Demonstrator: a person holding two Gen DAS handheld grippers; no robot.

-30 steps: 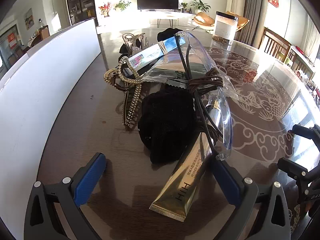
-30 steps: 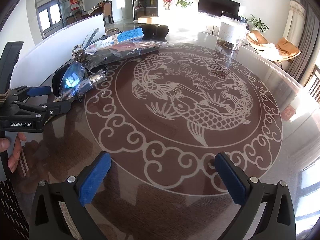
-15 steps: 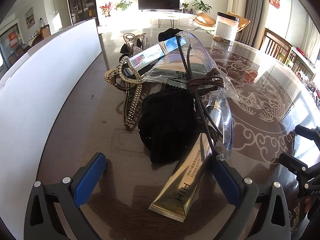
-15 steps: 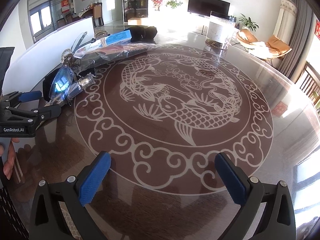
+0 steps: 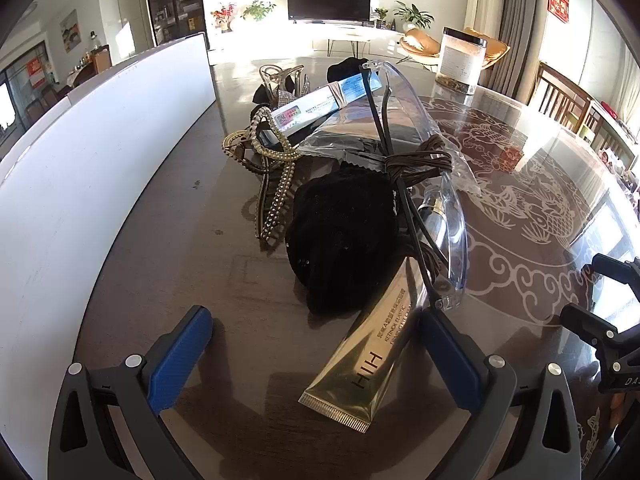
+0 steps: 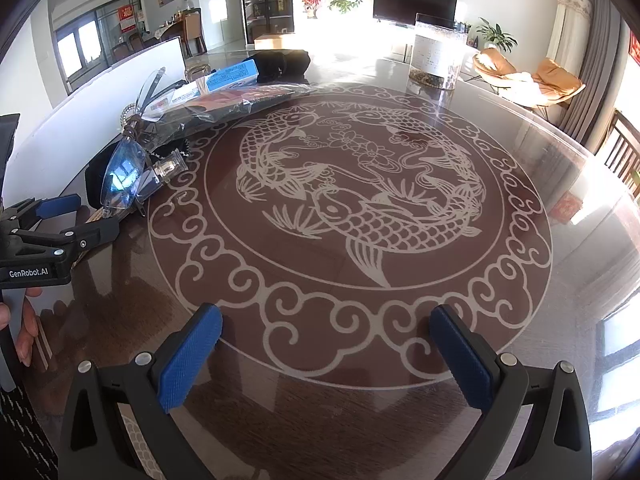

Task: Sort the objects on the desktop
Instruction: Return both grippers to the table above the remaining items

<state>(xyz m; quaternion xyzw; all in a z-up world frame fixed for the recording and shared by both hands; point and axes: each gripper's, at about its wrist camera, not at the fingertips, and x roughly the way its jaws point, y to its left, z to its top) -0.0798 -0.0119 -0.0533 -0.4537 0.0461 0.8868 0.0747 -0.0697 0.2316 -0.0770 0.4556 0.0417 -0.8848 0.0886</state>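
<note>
A pile of small objects lies on the dark table beside a white box. A gold cosmetic tube point(image 5: 372, 348) points toward my left gripper point(image 5: 316, 344), which is open, its blue pads on either side of the tube's crimped end. Behind the tube sit a black fabric pouch point(image 5: 344, 240), clear safety glasses point(image 5: 448, 216) with a brown cord bundle point(image 5: 420, 160), a rhinestone hair claw point(image 5: 276, 184), a blue-and-white box point(image 5: 324, 104) and a plastic sleeve point(image 5: 360, 136). My right gripper point(image 6: 324, 356) is open over the bare fish pattern point(image 6: 360, 200), far right of the pile.
A long white box wall point(image 5: 92, 152) runs along the left of the pile. A clear jar with a black lid point(image 6: 436, 56) stands at the table's far side. A hand point(image 6: 24, 320) holds the left gripper's handle. Chairs stand beyond the table's right edge.
The right gripper's view has swung a little right, so the pile and left gripper sit further left in it. The left gripper and the pile have not visibly moved.
</note>
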